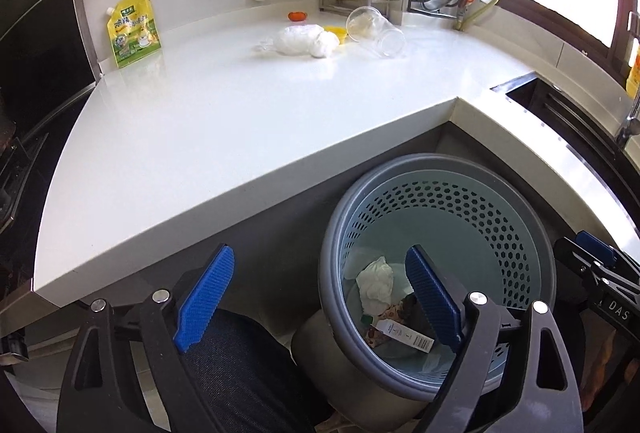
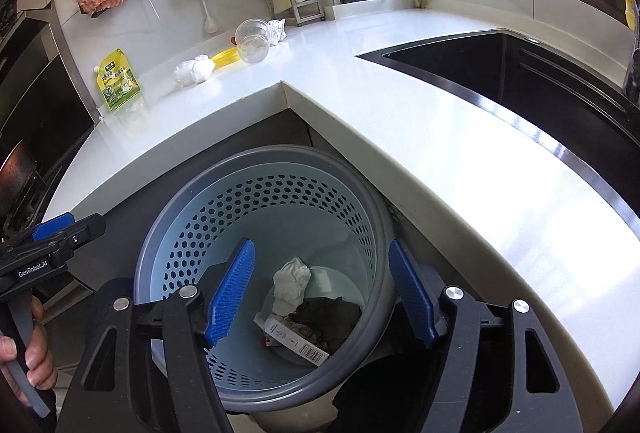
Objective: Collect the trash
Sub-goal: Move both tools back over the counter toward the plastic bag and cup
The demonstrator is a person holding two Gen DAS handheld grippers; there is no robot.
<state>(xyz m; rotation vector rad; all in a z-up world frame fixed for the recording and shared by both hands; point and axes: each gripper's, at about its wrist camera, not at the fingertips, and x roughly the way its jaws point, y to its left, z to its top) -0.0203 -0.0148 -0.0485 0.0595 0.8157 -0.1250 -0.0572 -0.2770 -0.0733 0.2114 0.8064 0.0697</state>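
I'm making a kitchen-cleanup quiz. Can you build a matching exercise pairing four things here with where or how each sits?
Things:
1. crumpled tissue
2. clear plastic cup
3. yellow-green pouch
4. white plastic bag

Places or states:
A. standing against the wall
B. inside the bin
C. lying on its side on the counter
D. bunched up on the counter

Pairs: 1-B, 2-C, 3-A, 4-D

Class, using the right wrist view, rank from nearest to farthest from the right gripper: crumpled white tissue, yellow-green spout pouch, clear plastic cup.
1. Crumpled white tissue, inside the bin, just ahead.
2. Yellow-green spout pouch, counter's far left.
3. Clear plastic cup, lying farther back.
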